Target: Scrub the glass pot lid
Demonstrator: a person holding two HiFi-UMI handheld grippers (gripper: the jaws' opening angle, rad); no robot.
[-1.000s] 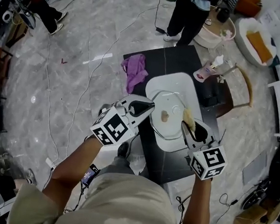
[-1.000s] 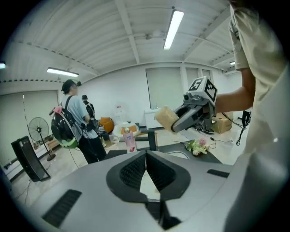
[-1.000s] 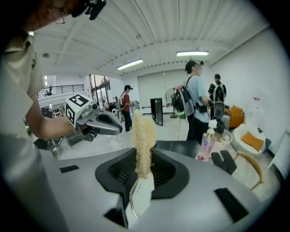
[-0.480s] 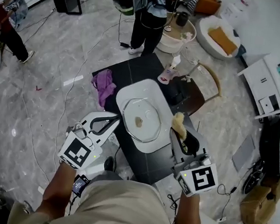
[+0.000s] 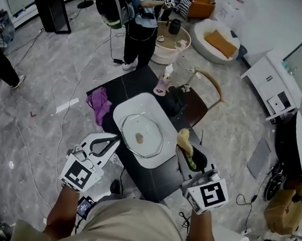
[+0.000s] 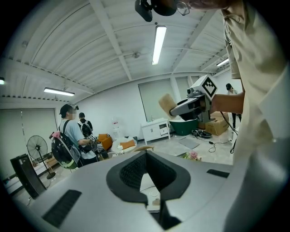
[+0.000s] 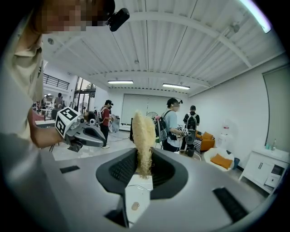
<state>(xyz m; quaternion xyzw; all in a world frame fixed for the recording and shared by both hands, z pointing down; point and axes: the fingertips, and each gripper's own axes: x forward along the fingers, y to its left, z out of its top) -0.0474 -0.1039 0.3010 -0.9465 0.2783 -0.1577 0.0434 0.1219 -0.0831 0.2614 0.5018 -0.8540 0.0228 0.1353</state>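
The glass pot lid with a brown knob lies flat in a white oval tray on the dark table. My left gripper is shut with nothing in it and hovers just off the tray's left edge, clear of the lid. My right gripper is shut on a tan loofah sponge, held to the right of the tray and off the lid. In the right gripper view the sponge stands up between the jaws, and the knob shows below. The left gripper view shows that gripper's tips meeting.
A purple cloth lies on the table's left side. A pump bottle stands at the far end. A wooden chair is to the right. A person stands beyond the table by a round tub. Cables run over the floor.
The left gripper, which was at the lid's rim, has come away to the left. The right gripper with the sponge has lifted off the lid and drawn back right.
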